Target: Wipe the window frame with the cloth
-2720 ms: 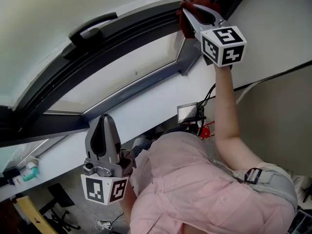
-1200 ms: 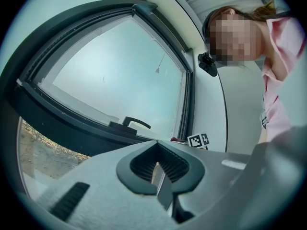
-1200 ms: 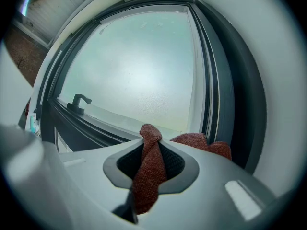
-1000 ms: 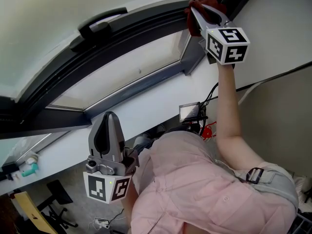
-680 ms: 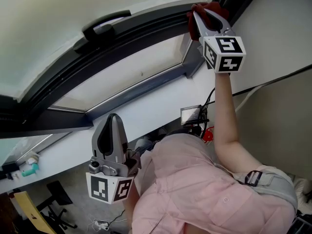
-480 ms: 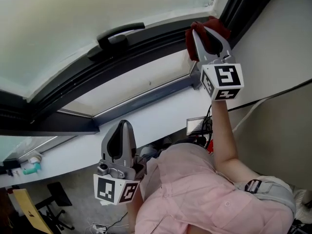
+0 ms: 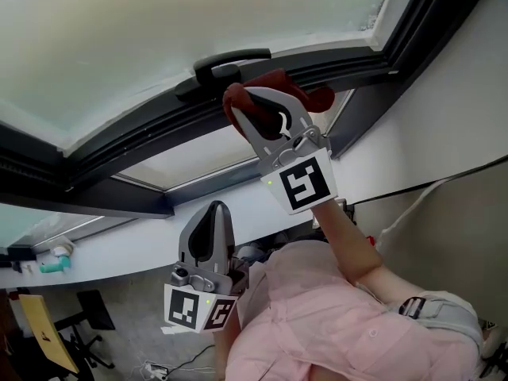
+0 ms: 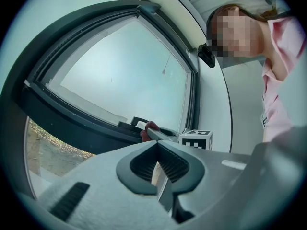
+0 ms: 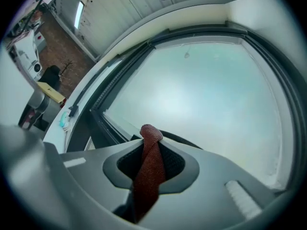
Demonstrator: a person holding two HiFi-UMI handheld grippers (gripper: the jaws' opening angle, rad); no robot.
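The right gripper [image 7: 252,111] clenches a dark red woven cloth [image 7: 279,82] at the dark grey window frame [image 7: 135,151], seemingly to wipe it. The left gripper [image 7: 216,210] hangs closed and empty, held clear below.

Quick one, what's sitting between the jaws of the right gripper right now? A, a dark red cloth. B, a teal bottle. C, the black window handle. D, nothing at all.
A: in the right gripper view the right gripper has its jaws closed on the dark red cloth, which pokes out past the tips.
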